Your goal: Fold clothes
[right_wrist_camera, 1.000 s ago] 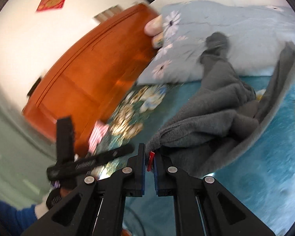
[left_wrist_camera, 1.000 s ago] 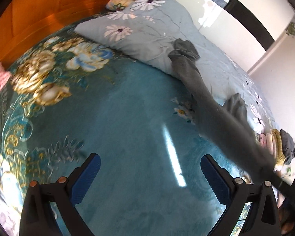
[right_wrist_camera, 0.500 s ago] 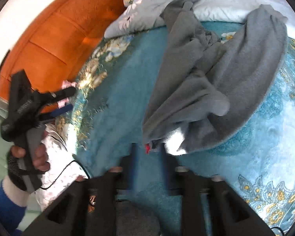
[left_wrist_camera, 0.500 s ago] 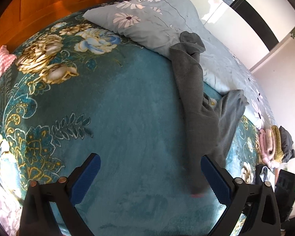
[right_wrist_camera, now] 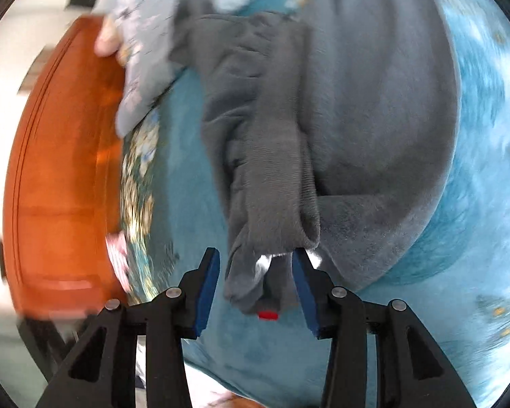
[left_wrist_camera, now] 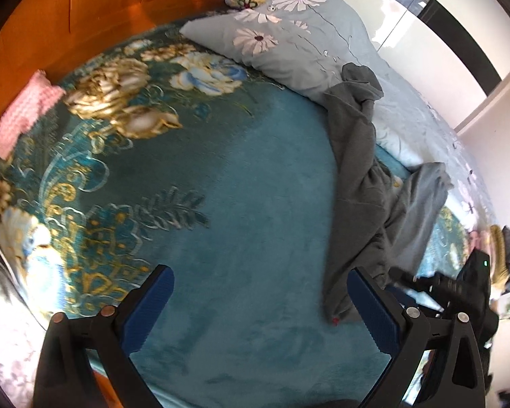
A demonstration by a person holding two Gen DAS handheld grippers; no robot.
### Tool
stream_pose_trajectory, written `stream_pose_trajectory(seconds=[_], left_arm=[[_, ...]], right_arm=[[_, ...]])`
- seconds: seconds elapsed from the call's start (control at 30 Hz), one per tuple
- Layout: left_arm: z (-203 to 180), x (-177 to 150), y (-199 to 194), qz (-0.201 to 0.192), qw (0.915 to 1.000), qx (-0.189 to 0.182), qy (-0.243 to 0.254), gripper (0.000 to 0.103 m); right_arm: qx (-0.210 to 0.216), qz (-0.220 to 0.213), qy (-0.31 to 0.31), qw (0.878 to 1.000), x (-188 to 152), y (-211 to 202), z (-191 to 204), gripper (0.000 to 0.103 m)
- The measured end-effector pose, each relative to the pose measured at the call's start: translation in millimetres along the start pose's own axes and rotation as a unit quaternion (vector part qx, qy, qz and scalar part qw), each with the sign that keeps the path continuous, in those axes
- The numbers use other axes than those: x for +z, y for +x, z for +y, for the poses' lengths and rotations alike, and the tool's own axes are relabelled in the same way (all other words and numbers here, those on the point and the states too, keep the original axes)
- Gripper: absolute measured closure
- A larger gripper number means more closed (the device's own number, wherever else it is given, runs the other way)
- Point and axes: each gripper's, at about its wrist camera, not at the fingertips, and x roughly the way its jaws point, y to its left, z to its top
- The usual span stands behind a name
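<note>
Right tool (right_wrist_camera: 255, 285) is sitting open around the garment (right_wrist_camera: 323, 119) hem, gripping nothing; left tool (left_wrist_camera: 260, 309) is hovering wide open, empty. Spread it flat on the bed (left_wrist_camera: 221, 187) first.

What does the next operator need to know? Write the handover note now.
Left gripper: open, empty, over bare teal blanket.
Right gripper: open, jaws either side of the grey garment's red-tagged end; not clamped on it.
Garment: rumpled in a long strip on the blanket, its far end up on the floral pillow.
Done: garment laid on the bed. No fold visible.
Left: spread it flat, then fold.
</note>
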Motion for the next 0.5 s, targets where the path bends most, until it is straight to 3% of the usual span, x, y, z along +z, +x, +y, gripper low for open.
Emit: stream_pose_trajectory(seconds=[0.17,0.3,0.43,0.5], left_arm=[[21,-6,-16,-0.015,0.9993,0.035,-0.002,0.000],[57,-6,-46,-0.041,0.9950,0.091,-0.003,0.000],[110,-13,-71,-0.049,0.9855,0.162,-0.013,0.000],[133,-25,-78,-0.040,0.9763,0.213,-0.003,0.000]], right_arm=[[-0.011,-0.008,0.029,0.999,4,13,0,0.054],[-0.009,-0.006,0.055,0.998,2,23,3,0.054],[0.004,0.013,0.044,0.999,-14,31,8,0.054],[-0.004,0.002,0.043,0.999,-11,33,10,0.054]])
